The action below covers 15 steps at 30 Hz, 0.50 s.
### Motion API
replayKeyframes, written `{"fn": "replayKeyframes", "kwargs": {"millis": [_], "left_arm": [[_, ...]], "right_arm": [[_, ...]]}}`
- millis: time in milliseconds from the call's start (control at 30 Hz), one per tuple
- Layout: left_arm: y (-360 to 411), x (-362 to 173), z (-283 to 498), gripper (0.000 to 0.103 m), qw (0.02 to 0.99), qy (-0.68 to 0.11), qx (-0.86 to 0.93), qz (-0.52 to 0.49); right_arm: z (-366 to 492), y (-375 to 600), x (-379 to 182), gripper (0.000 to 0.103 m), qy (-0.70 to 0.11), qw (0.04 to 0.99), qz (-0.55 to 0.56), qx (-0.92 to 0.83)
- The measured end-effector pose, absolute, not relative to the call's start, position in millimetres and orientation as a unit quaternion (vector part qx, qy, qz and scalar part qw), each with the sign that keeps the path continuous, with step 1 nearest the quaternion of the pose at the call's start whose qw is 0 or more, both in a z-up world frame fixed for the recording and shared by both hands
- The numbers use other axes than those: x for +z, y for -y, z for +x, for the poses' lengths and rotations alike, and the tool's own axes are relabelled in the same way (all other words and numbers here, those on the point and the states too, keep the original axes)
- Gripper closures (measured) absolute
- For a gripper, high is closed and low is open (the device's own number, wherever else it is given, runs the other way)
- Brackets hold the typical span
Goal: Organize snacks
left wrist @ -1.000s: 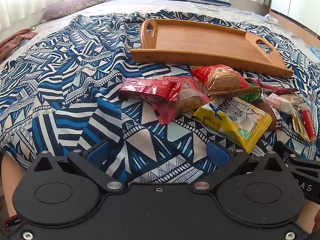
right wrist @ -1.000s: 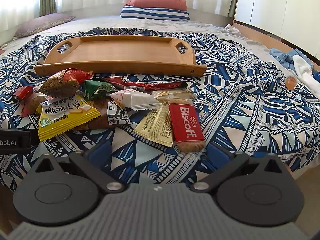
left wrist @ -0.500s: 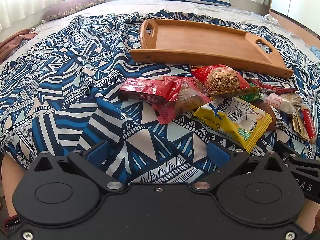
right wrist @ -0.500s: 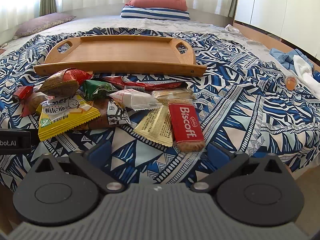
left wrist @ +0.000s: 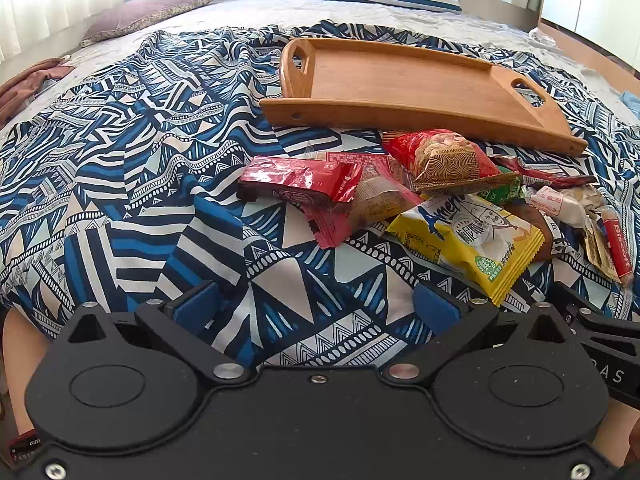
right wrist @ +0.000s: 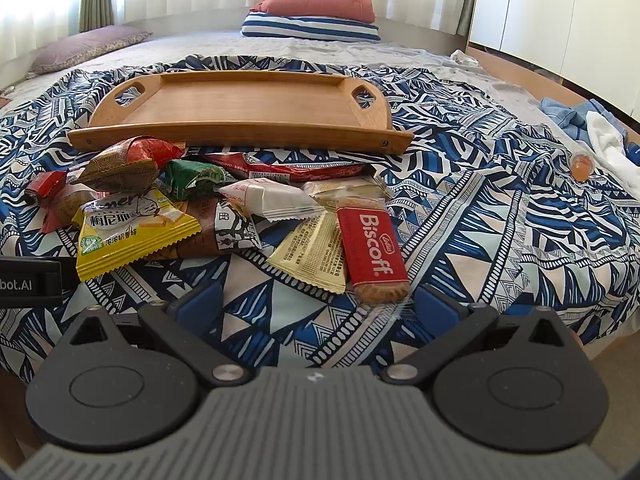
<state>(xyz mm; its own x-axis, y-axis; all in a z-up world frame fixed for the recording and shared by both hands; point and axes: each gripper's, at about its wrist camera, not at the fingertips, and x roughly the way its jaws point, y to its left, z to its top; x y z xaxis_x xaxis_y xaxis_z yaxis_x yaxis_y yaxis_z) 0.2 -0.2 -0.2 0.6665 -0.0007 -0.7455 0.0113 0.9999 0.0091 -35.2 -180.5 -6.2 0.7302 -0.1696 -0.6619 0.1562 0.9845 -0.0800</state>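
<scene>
Snacks lie heaped on the bed's patterned blanket [right wrist: 500, 208], just in front of the wooden tray [right wrist: 240, 130], which holds nothing so far. My right gripper [right wrist: 316, 300] hangs low at the near edge of the bed with its jaws spread wide and nothing between them; my left gripper [left wrist: 316, 300] is likewise wide apart and bare, short of the pile.

My worry is the overlap. The Biscoff bar [right wrist: 370, 246] rests partly on the pale yellow sachet [right wrist: 310, 258], so a pinch from my right could drag that sachet along or catch a fold of blanket. The soft bedding gives under pressure, and I judge a flat wrapper could slide away rather than rise between the jaws. On the left, the red wrapped bar [left wrist: 296, 182] overlaps the packet behind it, and the yellow packet [left wrist: 468, 240] is puffed and slick, likely to squirt out of a shallow grip. The tray's raised front rim could also snag a packet carried too low.

The Biscoff bar's long axis runs away from me toward the tray, leaning slightly left at the far end, its clear end showing biscuit nearest my right gripper. The red wrapped bar lies crosswise to my left gripper's line, long axis left to right. The tray's long side also runs left to right in the right wrist view.
</scene>
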Motion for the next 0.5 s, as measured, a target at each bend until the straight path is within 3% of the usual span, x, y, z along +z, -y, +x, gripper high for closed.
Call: {"fn": "replayKeyframes", "kwargs": {"millis": [500], "left_arm": [[0.2, -0.1, 0.2, 0.0, 0.913, -0.408, -0.003, 0.007]], "right_arm": [[-36.5, 179.9, -6.5, 0.0, -0.354, 0.931, -0.008, -0.088]]}}
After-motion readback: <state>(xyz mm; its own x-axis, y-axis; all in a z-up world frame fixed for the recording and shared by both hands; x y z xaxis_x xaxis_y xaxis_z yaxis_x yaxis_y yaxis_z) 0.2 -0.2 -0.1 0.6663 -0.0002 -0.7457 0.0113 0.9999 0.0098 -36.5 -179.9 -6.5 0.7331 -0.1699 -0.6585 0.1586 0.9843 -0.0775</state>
